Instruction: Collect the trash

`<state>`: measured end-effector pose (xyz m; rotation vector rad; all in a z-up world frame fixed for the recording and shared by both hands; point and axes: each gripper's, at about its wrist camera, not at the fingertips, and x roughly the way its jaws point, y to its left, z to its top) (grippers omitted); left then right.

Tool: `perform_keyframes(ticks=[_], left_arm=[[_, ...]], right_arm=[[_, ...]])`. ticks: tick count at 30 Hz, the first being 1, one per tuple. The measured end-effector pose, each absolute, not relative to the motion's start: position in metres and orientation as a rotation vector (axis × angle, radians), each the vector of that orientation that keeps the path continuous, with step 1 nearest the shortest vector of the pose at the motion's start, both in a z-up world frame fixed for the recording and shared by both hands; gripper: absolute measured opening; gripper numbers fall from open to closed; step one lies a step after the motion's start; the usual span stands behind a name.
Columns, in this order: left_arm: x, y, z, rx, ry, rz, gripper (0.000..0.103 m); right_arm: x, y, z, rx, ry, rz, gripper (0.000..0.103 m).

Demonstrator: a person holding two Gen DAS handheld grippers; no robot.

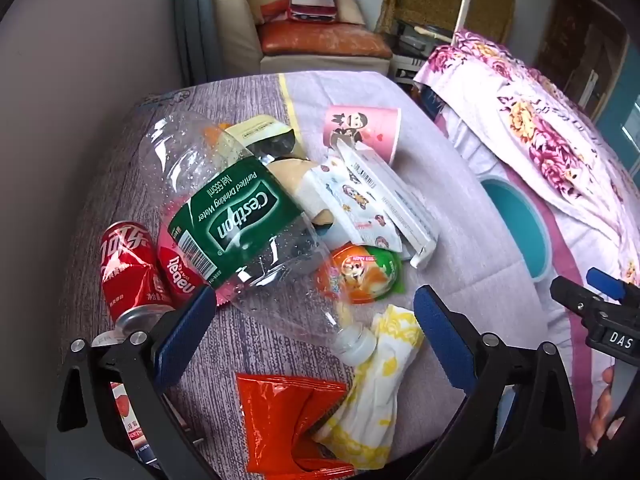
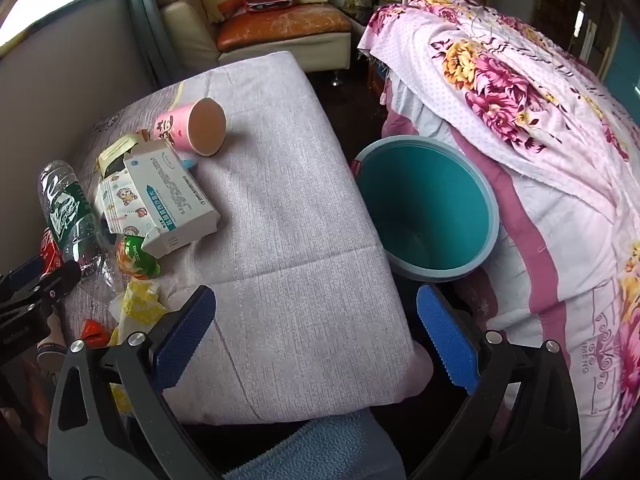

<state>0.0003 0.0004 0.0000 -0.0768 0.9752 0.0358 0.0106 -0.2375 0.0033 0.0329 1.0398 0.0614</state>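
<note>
- At the far left of the lilac cloth-covered tabletop (image 1: 256, 344) lies a crushed red aluminium cola can (image 1: 130, 268), dented and on its side, its silver end turned toward the left claw.
- Just right of the can, a crumpled clear plastic water bottle with a green label (image 1: 236, 216) lies across the heap. Its long axis runs diagonally, base far-left and white cap near-right, and the cap touches a scrunched yellow-and-white paper napkin (image 1: 376, 384).
- The left claw (image 1: 316, 332) is spread wide and pinching nothing; the bottle's neck lies right between its blue ribbed pads (image 1: 188, 332), a little ahead (so this claw is by far the nearer one, and closing across the thin neck looks like the likely grip).
- Below the neck sits a glossy red-orange foil wrapper (image 1: 280, 420), creased and light.
- Further right in the pile are a round orange-and-green foil snack packet (image 1: 360, 272), a white cardboard medicine box (image 2: 172, 200) and a pink paper cup on its side (image 2: 192, 128).
- Right of the tabletop's edge, lower down, stands a round teal plastic bin (image 2: 424, 208), apparently with nothing in it.
- The right claw (image 2: 316, 336) is also spread and holding nothing, over the bare cloth near that bin, well apart from the trash.
</note>
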Motion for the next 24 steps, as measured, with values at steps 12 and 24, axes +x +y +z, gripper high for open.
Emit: perform_keyframes(ticks=[12,24], left_arm=[[-0.001,-0.005,0.012,-0.08,0.961,0.038,0.099],[-0.004,-0.001,0.013,-0.077,0.949,0.043,0.099]], right_arm=[[0.009,-0.243,0.013,0.037,1.034,0.067,0.097],[0.016,-0.236,0.01,0.037,1.047,0.07,0.097]])
